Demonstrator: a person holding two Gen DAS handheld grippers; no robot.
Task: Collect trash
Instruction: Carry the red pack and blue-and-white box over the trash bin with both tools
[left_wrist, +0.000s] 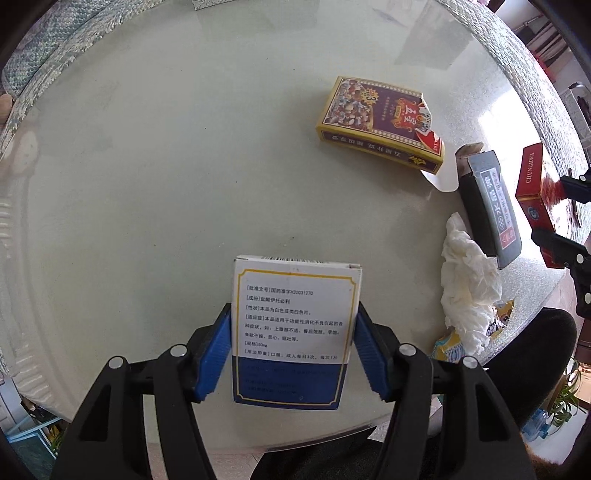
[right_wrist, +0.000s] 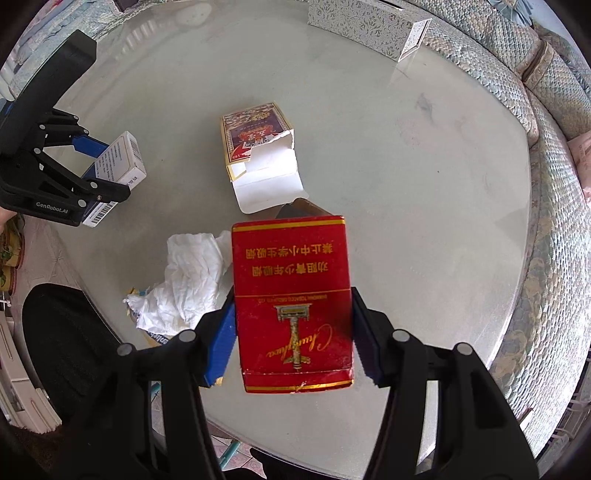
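Left gripper (left_wrist: 293, 350), blue pads clamped on the two long sides of a white medicine box (left_wrist: 291, 332), which is held above the near part of the round glass table (left_wrist: 147, 166). Right gripper (right_wrist: 293, 336), pads pressed against both sides of a red cigarette pack (right_wrist: 293, 306), likewise held over the table's near edge. Taking the red pack as landmark: a crumpled tissue (right_wrist: 188, 284) lies on the table just to its left, over a yellow wrapper (right_wrist: 147, 334) of which only the edge shows. A torn-open card box (right_wrist: 258, 147), flap out, lies beyond the pack toward the table's middle. A dark pack (left_wrist: 491, 210) lies directly beside the red pack, mostly hidden by it in the right wrist view. A patterned white box (right_wrist: 369, 26) stands at the far rim. The left gripper and its box appear far left of the pack.
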